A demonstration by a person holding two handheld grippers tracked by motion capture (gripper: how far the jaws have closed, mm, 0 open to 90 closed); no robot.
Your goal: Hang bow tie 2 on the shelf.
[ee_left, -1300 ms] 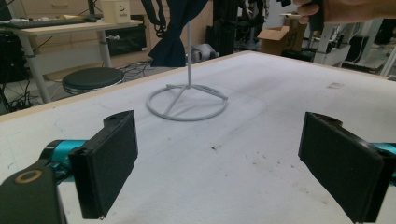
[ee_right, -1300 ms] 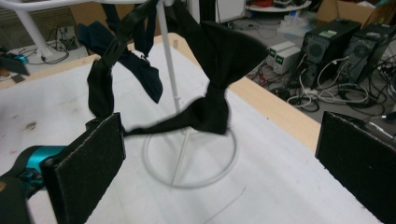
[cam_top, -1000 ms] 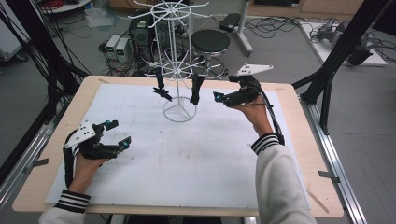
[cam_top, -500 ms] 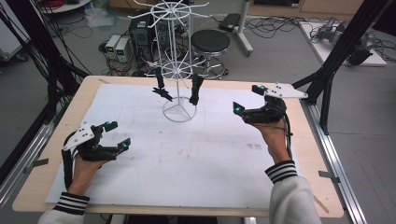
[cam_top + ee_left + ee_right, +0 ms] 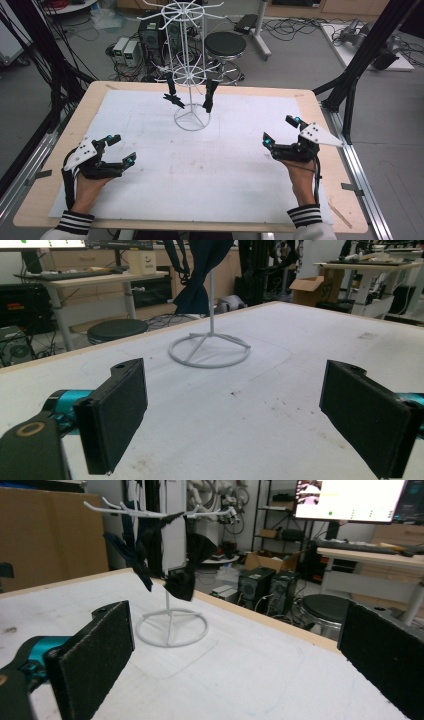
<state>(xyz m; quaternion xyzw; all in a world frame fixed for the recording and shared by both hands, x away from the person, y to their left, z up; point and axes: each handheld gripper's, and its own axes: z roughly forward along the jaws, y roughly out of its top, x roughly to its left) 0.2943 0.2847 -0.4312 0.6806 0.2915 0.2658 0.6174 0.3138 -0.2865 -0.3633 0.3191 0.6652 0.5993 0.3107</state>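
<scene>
Two dark bow ties (image 5: 175,100) (image 5: 209,97) hang off the white wire rack (image 5: 190,75) at the far middle of the table (image 5: 150,175) in the high view. The left tool (image 5: 119,149) sits near-left, the right tool (image 5: 280,131) near-right, both well apart from the rack, jaws spread, nothing in them. Left gripper view: pads wide apart, rack base (image 5: 209,351) ahead. Right gripper view: jaws apart too, bow ties dangling off the rack's arms beyond them.
</scene>
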